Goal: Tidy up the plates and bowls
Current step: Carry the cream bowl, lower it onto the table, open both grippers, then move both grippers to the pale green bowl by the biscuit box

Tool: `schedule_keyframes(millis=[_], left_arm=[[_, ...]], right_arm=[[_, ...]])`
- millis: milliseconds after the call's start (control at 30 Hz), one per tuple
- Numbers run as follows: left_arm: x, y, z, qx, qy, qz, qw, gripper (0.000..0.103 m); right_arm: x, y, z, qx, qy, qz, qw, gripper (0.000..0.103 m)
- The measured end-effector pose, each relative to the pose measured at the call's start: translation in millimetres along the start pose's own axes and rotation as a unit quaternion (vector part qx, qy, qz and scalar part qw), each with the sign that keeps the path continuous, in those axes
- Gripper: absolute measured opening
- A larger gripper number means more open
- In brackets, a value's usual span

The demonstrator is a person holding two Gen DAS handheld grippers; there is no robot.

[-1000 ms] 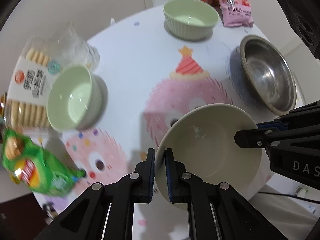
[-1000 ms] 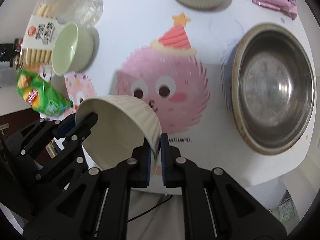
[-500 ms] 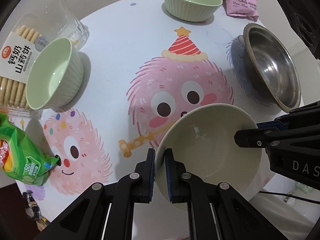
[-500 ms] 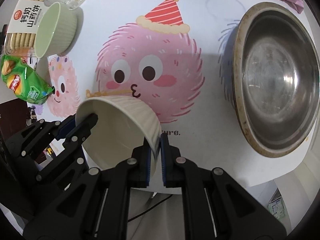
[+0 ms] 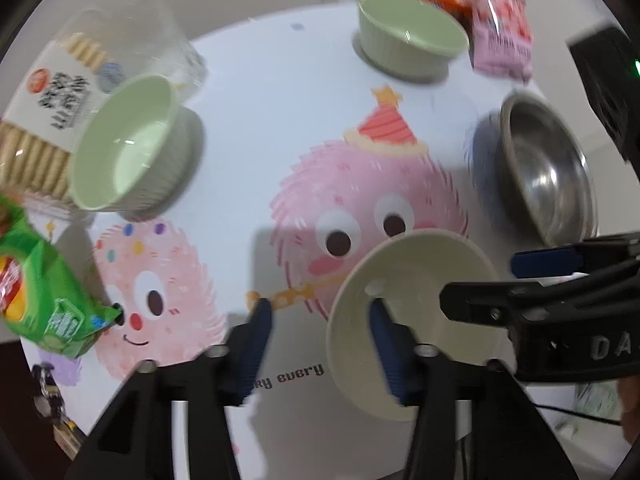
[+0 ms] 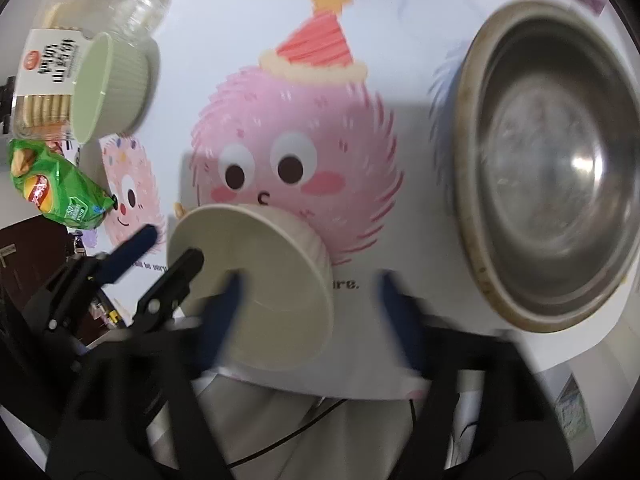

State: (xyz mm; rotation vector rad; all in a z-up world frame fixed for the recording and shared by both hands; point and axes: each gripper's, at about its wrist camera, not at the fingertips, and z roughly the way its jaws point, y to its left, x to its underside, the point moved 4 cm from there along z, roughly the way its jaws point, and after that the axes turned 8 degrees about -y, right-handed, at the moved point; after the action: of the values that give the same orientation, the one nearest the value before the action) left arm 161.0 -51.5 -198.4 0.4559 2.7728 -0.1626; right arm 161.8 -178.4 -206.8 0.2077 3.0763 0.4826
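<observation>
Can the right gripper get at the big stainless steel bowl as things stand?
Probably yes. The right gripper, jaws opening, straddles the cream ribbed bowl rim; the stainless steel bowl lies uncovered beside it, with only bare tablecloth between.

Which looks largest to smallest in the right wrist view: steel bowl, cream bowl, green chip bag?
1. steel bowl
2. cream bowl, though it is nearer the camera, so true size is unsure
3. green chip bag

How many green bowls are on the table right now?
2: one green bowl at the left beside the cracker package, another at the far edge near the pink snack bag. Others could sit out of frame.
</observation>
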Motion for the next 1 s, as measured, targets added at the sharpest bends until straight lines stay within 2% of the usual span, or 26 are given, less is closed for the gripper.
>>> schedule_keyframes(millis=[200, 267, 300, 333, 367, 400, 433, 500, 567, 633, 667, 700, 800, 1000], left_arm=[[-1, 18, -42, -0.014, -0.038, -0.047, 0.9981, 0.072], [1, 26, -58, -0.038, -0.053, -0.060, 0.9961, 0.079], [2, 29, -63, -0.056, -0.054, -0.066, 0.9948, 0.082], [4, 35, -67, -0.081, -0.049, -0.074, 0.9927, 0.083], [6, 42, -69, -0.110, -0.036, -0.085, 0.9897, 0.083], [9, 48, -71, -0.125, -0.023, -0.095, 0.9873, 0.083], [13, 54, -72, -0.126, -0.012, -0.110, 0.9858, 0.083], [18, 60, -77, -0.105, -0.018, -0.133, 0.9853, 0.083], [22, 59, -81, -0.096, -0.021, -0.147, 0.9842, 0.084], [26, 55, -81, -0.088, -0.014, -0.145, 0.9854, 0.092], [28, 51, -83, -0.087, -0.013, -0.143, 0.9858, 0.101], [29, 48, -84, -0.083, -0.016, -0.140, 0.9865, 0.103], [29, 41, -85, -0.075, -0.020, -0.127, 0.9889, 0.103], [19, 42, -97, -0.055, -0.056, -0.132, 0.9881, 0.103]], right_arm=[[8, -1, -40, 0.007, -0.050, -0.016, 0.999, 0.084], [10, -1, -55, 0.003, -0.071, -0.013, 0.997, 0.085], [12, 0, -60, 0.002, -0.079, -0.012, 0.997, 0.089], [14, 1, -65, 0.001, -0.084, -0.010, 0.996, 0.092], [17, 1, -70, -0.004, -0.085, -0.005, 0.996, 0.102], [19, 0, -73, -0.010, -0.084, 0.002, 0.996, 0.103], [22, 1, -75, -0.018, -0.082, 0.011, 0.996, 0.103], [27, 1, -77, -0.030, -0.076, 0.023, 0.996, 0.103], [31, 2, -81, -0.023, -0.080, 0.022, 0.996, 0.103], [33, 3, -81, -0.018, -0.085, 0.018, 0.996, 0.103], [34, 3, -81, -0.015, -0.086, 0.018, 0.996, 0.103], [34, 4, -81, -0.013, -0.086, 0.018, 0.996, 0.103], [35, 6, -81, -0.009, -0.092, 0.015, 0.996, 0.103], [34, 11, -88, -0.012, -0.106, 0.015, 0.994, 0.103]])
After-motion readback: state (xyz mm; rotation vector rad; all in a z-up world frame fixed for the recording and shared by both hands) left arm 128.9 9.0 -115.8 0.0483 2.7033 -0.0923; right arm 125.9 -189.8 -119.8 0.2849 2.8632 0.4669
